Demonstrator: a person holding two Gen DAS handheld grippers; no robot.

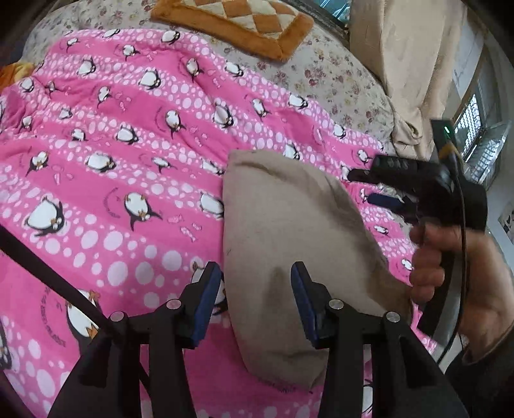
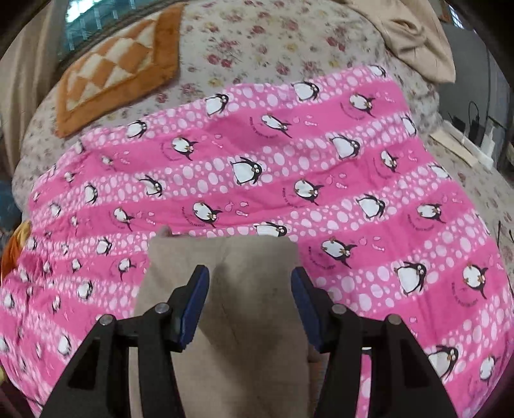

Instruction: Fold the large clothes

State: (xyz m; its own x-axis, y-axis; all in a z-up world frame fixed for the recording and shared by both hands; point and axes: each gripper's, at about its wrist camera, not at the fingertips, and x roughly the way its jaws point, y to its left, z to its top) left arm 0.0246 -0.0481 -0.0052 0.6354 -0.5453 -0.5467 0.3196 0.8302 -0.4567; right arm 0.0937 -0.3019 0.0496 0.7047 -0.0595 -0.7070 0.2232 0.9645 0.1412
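Observation:
A folded beige garment (image 1: 289, 231) lies on a pink penguin-print blanket (image 1: 112, 154). My left gripper (image 1: 255, 279) is open, its blue-padded fingers over the garment's near left part, holding nothing. The right gripper (image 1: 369, 186) shows in the left wrist view, held in a hand at the garment's right edge. In the right wrist view the garment (image 2: 244, 289) lies under my right gripper (image 2: 249, 283), which is open and empty above it. The blanket (image 2: 289, 180) spreads beyond.
The blanket lies on a floral bedsheet (image 1: 337, 74). An orange and cream checkered cushion (image 1: 237, 22) sits at the far side. Another beige cloth (image 1: 408, 64) is heaped at the right by a window. A black strap (image 1: 48, 273) crosses the lower left.

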